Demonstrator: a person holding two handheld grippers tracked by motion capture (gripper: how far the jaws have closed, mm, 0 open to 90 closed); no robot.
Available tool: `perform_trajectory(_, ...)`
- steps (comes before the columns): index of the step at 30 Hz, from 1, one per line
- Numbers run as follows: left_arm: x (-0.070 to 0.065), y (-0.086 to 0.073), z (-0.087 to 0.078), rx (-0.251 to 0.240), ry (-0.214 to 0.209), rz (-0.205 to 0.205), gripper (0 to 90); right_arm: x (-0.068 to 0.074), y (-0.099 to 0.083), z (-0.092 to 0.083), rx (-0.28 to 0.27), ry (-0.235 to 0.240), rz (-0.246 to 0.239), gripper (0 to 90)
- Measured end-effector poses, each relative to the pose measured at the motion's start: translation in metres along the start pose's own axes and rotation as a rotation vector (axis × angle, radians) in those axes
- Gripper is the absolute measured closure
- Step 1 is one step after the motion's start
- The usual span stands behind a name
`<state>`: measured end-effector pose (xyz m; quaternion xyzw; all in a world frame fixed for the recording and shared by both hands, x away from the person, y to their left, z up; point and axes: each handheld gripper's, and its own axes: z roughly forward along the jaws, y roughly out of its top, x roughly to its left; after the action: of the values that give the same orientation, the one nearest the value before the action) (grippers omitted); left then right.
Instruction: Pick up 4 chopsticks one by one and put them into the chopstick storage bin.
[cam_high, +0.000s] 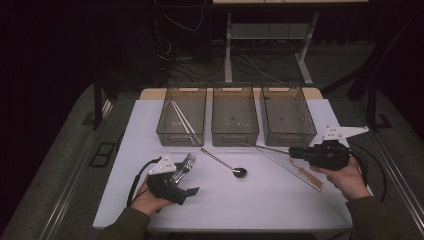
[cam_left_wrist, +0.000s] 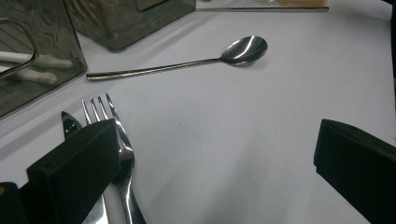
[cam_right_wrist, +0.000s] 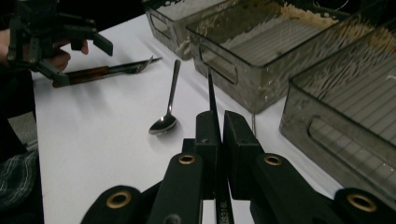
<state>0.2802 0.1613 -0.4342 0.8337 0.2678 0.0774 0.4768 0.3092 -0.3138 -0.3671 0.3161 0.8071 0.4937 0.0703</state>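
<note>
My right gripper (cam_high: 291, 151) (cam_right_wrist: 222, 123) is shut on a thin metal stick (cam_high: 267, 148) (cam_right_wrist: 211, 93), which points left just above the table at its right side. A second stick with a pale end (cam_high: 287, 167) lies slanted below it. A steel spoon (cam_high: 227, 165) (cam_left_wrist: 243, 49) (cam_right_wrist: 163, 123) rests mid-table. My left gripper (cam_high: 184, 182) (cam_left_wrist: 210, 149) stands open at the front left, nothing between its jaws. Its left jaw hovers over a fork (cam_high: 186, 164) (cam_left_wrist: 119, 140) and a knife (cam_left_wrist: 69, 123) lying side by side.
Three clear bins stand in a row at the back: the left bin (cam_high: 170, 135) holds white chopsticks (cam_high: 181, 117); the middle bin (cam_high: 235, 136) and the right bin (cam_high: 290, 136) stand beside it. The white table (cam_high: 250, 205) has free room at the front.
</note>
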Motion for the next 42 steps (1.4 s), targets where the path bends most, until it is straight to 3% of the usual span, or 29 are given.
perform_trajectory(13,0.000,0.000,0.001,0.005,0.007,0.006,0.0,0.003,0.025,0.018,-0.029,0.006,-0.016,84.8)
perform_trajectory(28,0.000,0.000,0.000,0.001,0.008,0.008,0.0,0.008,0.055,0.041,-0.053,-0.024,-0.040,84.8)
perform_trajectory(42,0.000,0.001,-0.001,-0.017,0.003,-0.003,0.0,0.012,0.092,0.078,-0.053,-0.035,-0.053,84.8)
